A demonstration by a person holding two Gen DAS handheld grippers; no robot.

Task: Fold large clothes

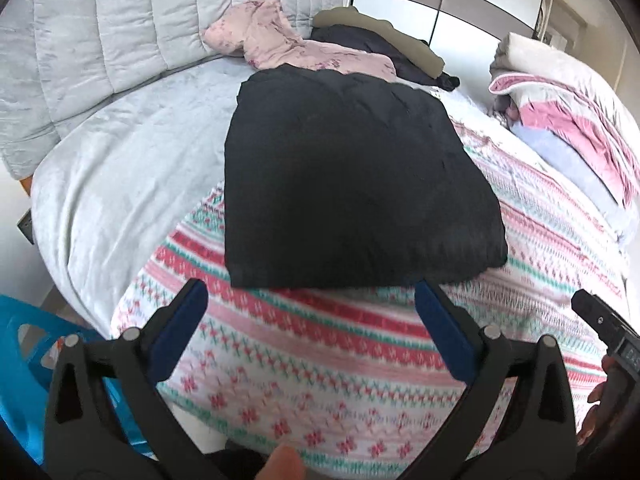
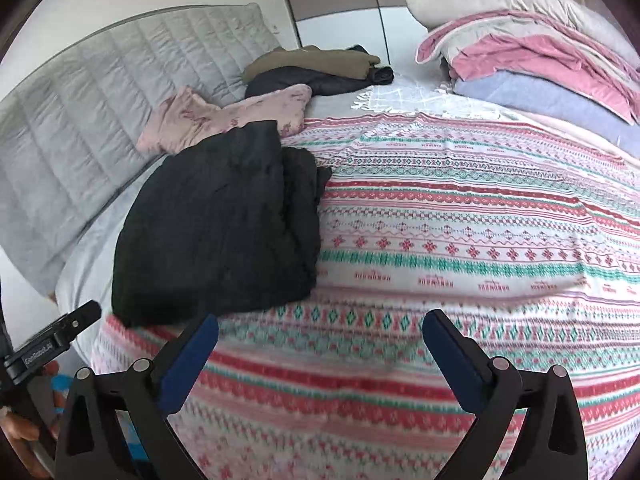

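Note:
A black garment (image 1: 352, 176) lies folded into a rough square on the patterned bedspread (image 1: 304, 352). In the right wrist view the black garment (image 2: 224, 216) lies left of centre with a bunched right edge. My left gripper (image 1: 312, 292) is open and empty, just short of the garment's near edge. My right gripper (image 2: 320, 324) is open and empty over the bedspread (image 2: 460, 240), to the right of the garment's near corner. The right gripper's body (image 1: 604, 332) shows at the right edge of the left wrist view.
A pink garment (image 1: 288, 44), a dark garment (image 1: 372, 46) and an olive one (image 1: 404, 40) lie by the grey padded headboard (image 1: 120, 28). Stacked pillows and bedding (image 2: 540, 56) sit at the far right. A blue basket (image 1: 28, 360) stands beside the bed.

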